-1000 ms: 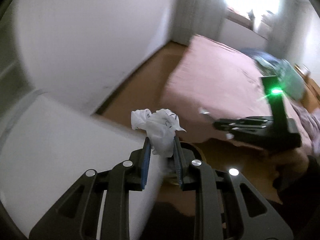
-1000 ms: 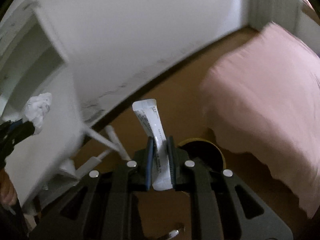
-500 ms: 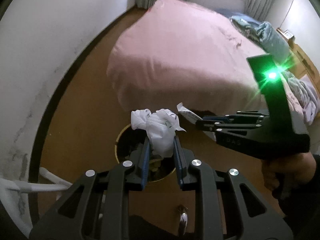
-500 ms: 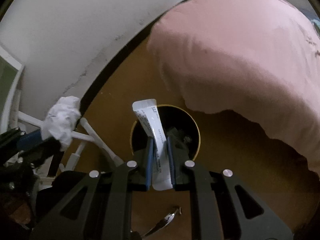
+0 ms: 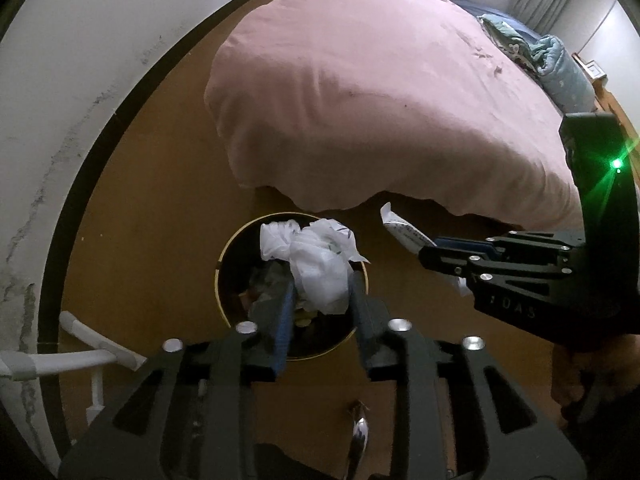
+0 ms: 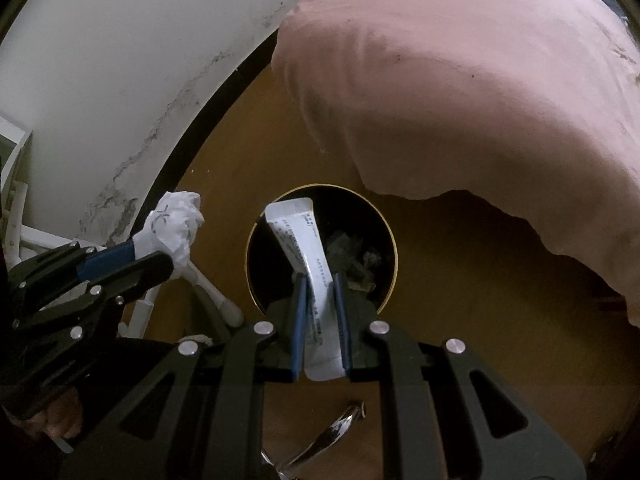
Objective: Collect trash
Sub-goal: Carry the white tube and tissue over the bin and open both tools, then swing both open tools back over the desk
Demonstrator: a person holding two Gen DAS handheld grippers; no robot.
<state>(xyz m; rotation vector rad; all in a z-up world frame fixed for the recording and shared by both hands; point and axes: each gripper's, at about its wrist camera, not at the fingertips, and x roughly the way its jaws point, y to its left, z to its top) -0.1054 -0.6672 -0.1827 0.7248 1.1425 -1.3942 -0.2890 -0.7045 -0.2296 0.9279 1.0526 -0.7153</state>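
My left gripper [image 5: 322, 300] hangs over a round black bin with a gold rim [image 5: 224, 256]. A crumpled white wad [image 5: 316, 272] sits between its blue pads, which still touch it while the jaws are opening. My right gripper [image 6: 320, 292] is shut on a flattened white tube [image 6: 308, 248] and points down over the same bin [image 6: 394, 264], which has dark trash inside. In the left wrist view the right gripper [image 5: 428, 250] and the tube's tip [image 5: 400, 232] are just right of the bin. The wad [image 6: 172, 232] shows left of the bin in the right wrist view.
A bed under a pink cover [image 5: 380, 100] overhangs the brown floor just behind the bin. A white wall with a dark skirting [image 5: 100, 152] curves along the left. A white tube rack [image 5: 80, 356] stands at the lower left. A shiny metal piece [image 5: 358, 440] shows below the fingers.
Both grippers have come down from the white furniture to above the bin. The left jaws stand wider apart around the wad. The right grip on the tube is unchanged.
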